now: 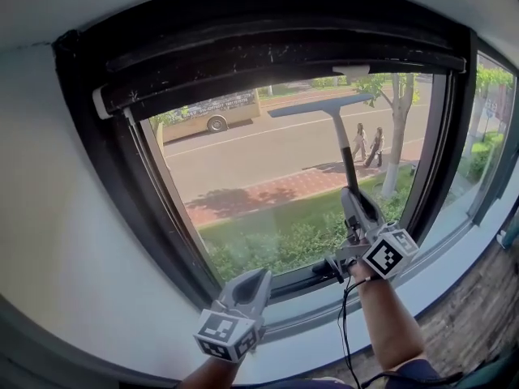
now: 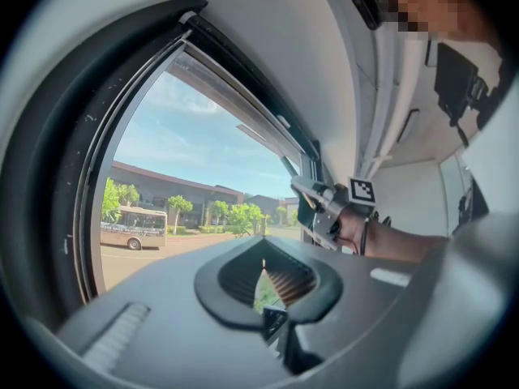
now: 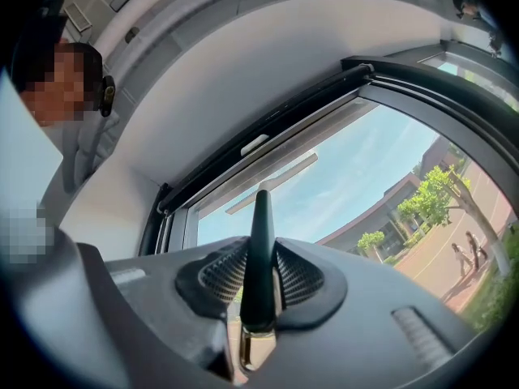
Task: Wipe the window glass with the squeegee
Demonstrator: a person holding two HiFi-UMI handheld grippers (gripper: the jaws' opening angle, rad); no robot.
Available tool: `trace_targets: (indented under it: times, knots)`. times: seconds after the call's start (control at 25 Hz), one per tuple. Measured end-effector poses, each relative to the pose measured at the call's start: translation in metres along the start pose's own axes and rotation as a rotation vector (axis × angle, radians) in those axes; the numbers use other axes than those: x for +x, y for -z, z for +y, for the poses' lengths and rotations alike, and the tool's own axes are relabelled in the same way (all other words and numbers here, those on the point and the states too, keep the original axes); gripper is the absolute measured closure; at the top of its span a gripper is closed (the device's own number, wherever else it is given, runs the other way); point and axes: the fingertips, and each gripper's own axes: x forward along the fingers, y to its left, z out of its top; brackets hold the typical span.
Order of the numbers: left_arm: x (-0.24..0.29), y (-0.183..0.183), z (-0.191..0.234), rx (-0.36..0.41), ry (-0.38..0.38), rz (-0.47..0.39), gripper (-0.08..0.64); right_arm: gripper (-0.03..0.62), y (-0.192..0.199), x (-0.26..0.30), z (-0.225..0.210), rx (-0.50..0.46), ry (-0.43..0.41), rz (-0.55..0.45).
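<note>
Squeegee (image 1: 334, 120) handle clamped in right tool (image 1: 354, 199), blade against window glass (image 1: 259, 160).

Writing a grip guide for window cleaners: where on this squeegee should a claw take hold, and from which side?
Take the grey T-shaped squeegee by the lower end of its black shaft, from below, claw pointing up along it, as the right claw does. The slim shaft fits between the jaws and leaves the blade free at the window glass.

The black-framed window (image 1: 276, 177) fills the white wall (image 1: 49, 258) ahead of me, with a sunlit street (image 1: 268, 140) and grass (image 1: 276, 237) beyond. Brown floor (image 1: 478, 314) shows at my lower right.
</note>
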Motion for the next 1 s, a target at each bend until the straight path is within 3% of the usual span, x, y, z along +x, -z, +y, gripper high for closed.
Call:
trace_targets:
  times: [0.84, 1.0]
  knots:
    - [-0.025, 0.014, -0.009, 0.021, -0.055, 0.019, 0.557, 0.492, 0.079, -0.066, -0.015, 0.118, 0.095, 0.16]
    - [-0.029, 0.013, -0.008, 0.029, -0.062, -0.001, 0.557, 0.492, 0.087, -0.081, -0.018, 0.095, 0.108, 0.196]
